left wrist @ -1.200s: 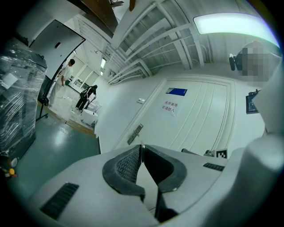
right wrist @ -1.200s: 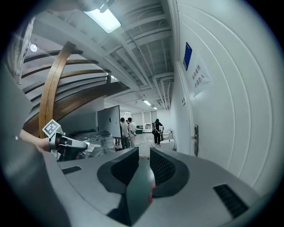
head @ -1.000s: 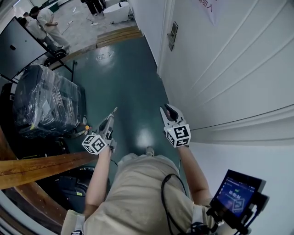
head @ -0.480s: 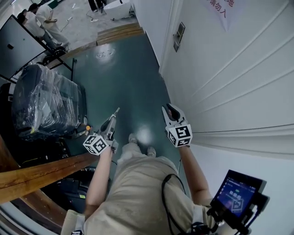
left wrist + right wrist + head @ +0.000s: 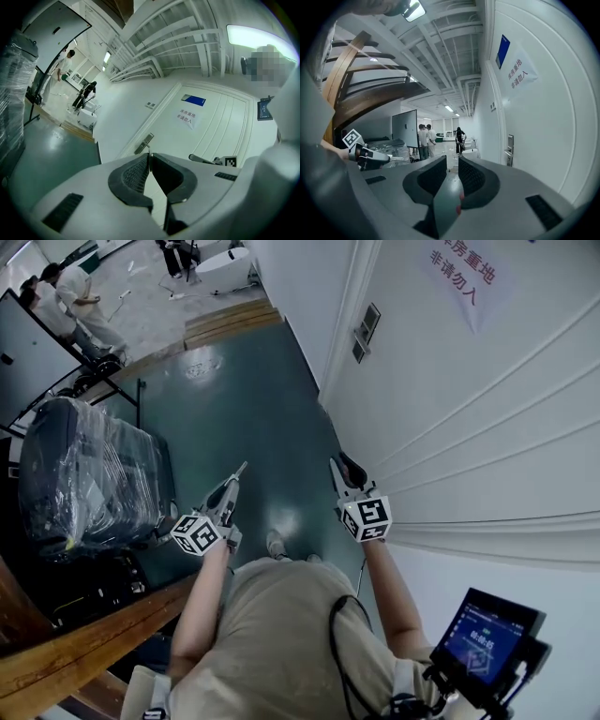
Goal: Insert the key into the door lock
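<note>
Ahead of my left fingers [image 5: 132, 176], clenched on the key [image 5: 238, 469], the door lock [image 5: 144, 143] draws nearer, still unreachable; right fingers [image 5: 476, 177] released.

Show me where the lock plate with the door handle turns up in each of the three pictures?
Head view: lock plate, upper middle, just right of the green floor.
Left gripper view: lock plate, near the centre, tilted.
Right gripper view: lock plate, right of centre, at mid height.
Shared landmark: the paper notice with red characters.
</note>
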{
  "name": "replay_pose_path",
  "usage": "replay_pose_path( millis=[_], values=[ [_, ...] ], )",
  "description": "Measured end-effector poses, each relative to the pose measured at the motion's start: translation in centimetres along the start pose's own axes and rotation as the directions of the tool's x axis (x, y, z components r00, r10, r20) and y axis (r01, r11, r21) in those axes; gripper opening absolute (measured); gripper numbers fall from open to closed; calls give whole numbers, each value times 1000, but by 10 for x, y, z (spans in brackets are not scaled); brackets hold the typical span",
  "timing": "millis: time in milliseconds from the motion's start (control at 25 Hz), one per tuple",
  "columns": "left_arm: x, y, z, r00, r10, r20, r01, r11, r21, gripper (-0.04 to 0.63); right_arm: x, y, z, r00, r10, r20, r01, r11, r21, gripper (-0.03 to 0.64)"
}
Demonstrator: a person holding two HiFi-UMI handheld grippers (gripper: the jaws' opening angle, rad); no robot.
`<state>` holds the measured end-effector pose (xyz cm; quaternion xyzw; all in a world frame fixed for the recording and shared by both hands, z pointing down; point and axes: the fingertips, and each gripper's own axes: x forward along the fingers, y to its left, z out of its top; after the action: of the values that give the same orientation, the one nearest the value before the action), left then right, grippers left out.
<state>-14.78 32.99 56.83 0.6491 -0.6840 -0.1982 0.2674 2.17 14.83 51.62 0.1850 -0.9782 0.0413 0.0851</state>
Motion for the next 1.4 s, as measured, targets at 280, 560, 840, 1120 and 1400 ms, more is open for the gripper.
replay_pose_path(
  millis=[280,560,840,1120,1400],
  values=[
    [7,45,20,998,-66,-10,66,998,4,32,33,13,-17,998,-60,-19,59,998,-16,77],
    [25,56,37,995,-103,-7,103,994,-24,32,44,6,-6,995,-103,-13,102,995,-19,77],
    [34,76,54,990,-138,7,138,988,-70,32,63,15,-10,993,-117,-30,117,993,-25,77],
    [43,89,67,985,-169,15,170,979,-115,32,86,19,-8,992,-115,-46,113,993,-37,77],
    [62,105,77,982,-183,39,187,965,-185,32,115,15,2,994,-93,-49,90,994,-56,77]
  ],
)
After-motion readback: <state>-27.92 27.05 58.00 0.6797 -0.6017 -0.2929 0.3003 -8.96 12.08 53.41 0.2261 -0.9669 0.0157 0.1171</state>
